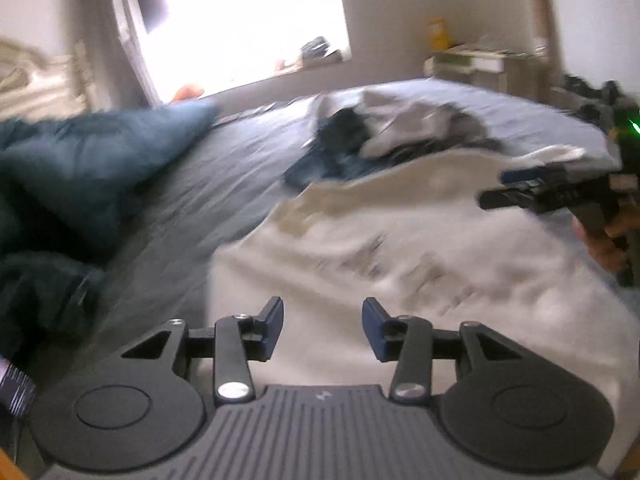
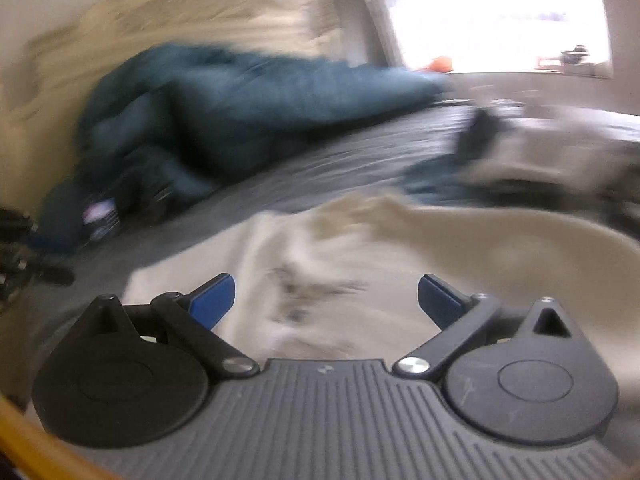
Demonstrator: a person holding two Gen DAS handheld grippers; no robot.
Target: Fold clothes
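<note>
Fingers (image 1: 276, 326) of the left gripper (image 1: 323, 330) stand parted, nothing between them, hovering over the near edge of the cream shirt (image 1: 420, 248). Over on the right gripper (image 2: 326, 300), the blue-padded fingers (image 2: 212, 300) are spread wider still, empty too, above that same shirt (image 2: 400, 264).

The cream shirt lies spread on the bed (image 1: 208, 184), printed side up, a dark blurred graphic across its chest. Its long axis runs from the grippers away toward the pile of clothes (image 1: 384, 132), and what looks like the collar sits at that far end. In the left wrist view the right gripper (image 1: 520, 192) shows at the shirt's right edge, held in a hand (image 1: 604, 240), fingers pointing in over the cloth.

The bed wears a grey sheet. Left of the shirt, a teal duvet (image 1: 88, 168) is bunched up against a pale headboard (image 2: 160, 12). Beyond the shirt sits the rumpled pile, white, grey and dark pieces mixed. Behind it all, a bright window (image 1: 240, 20) with small things on its sill, and a little white desk (image 1: 472, 64) to the right of the pile, against the wall. Both views are smeared with blur.
</note>
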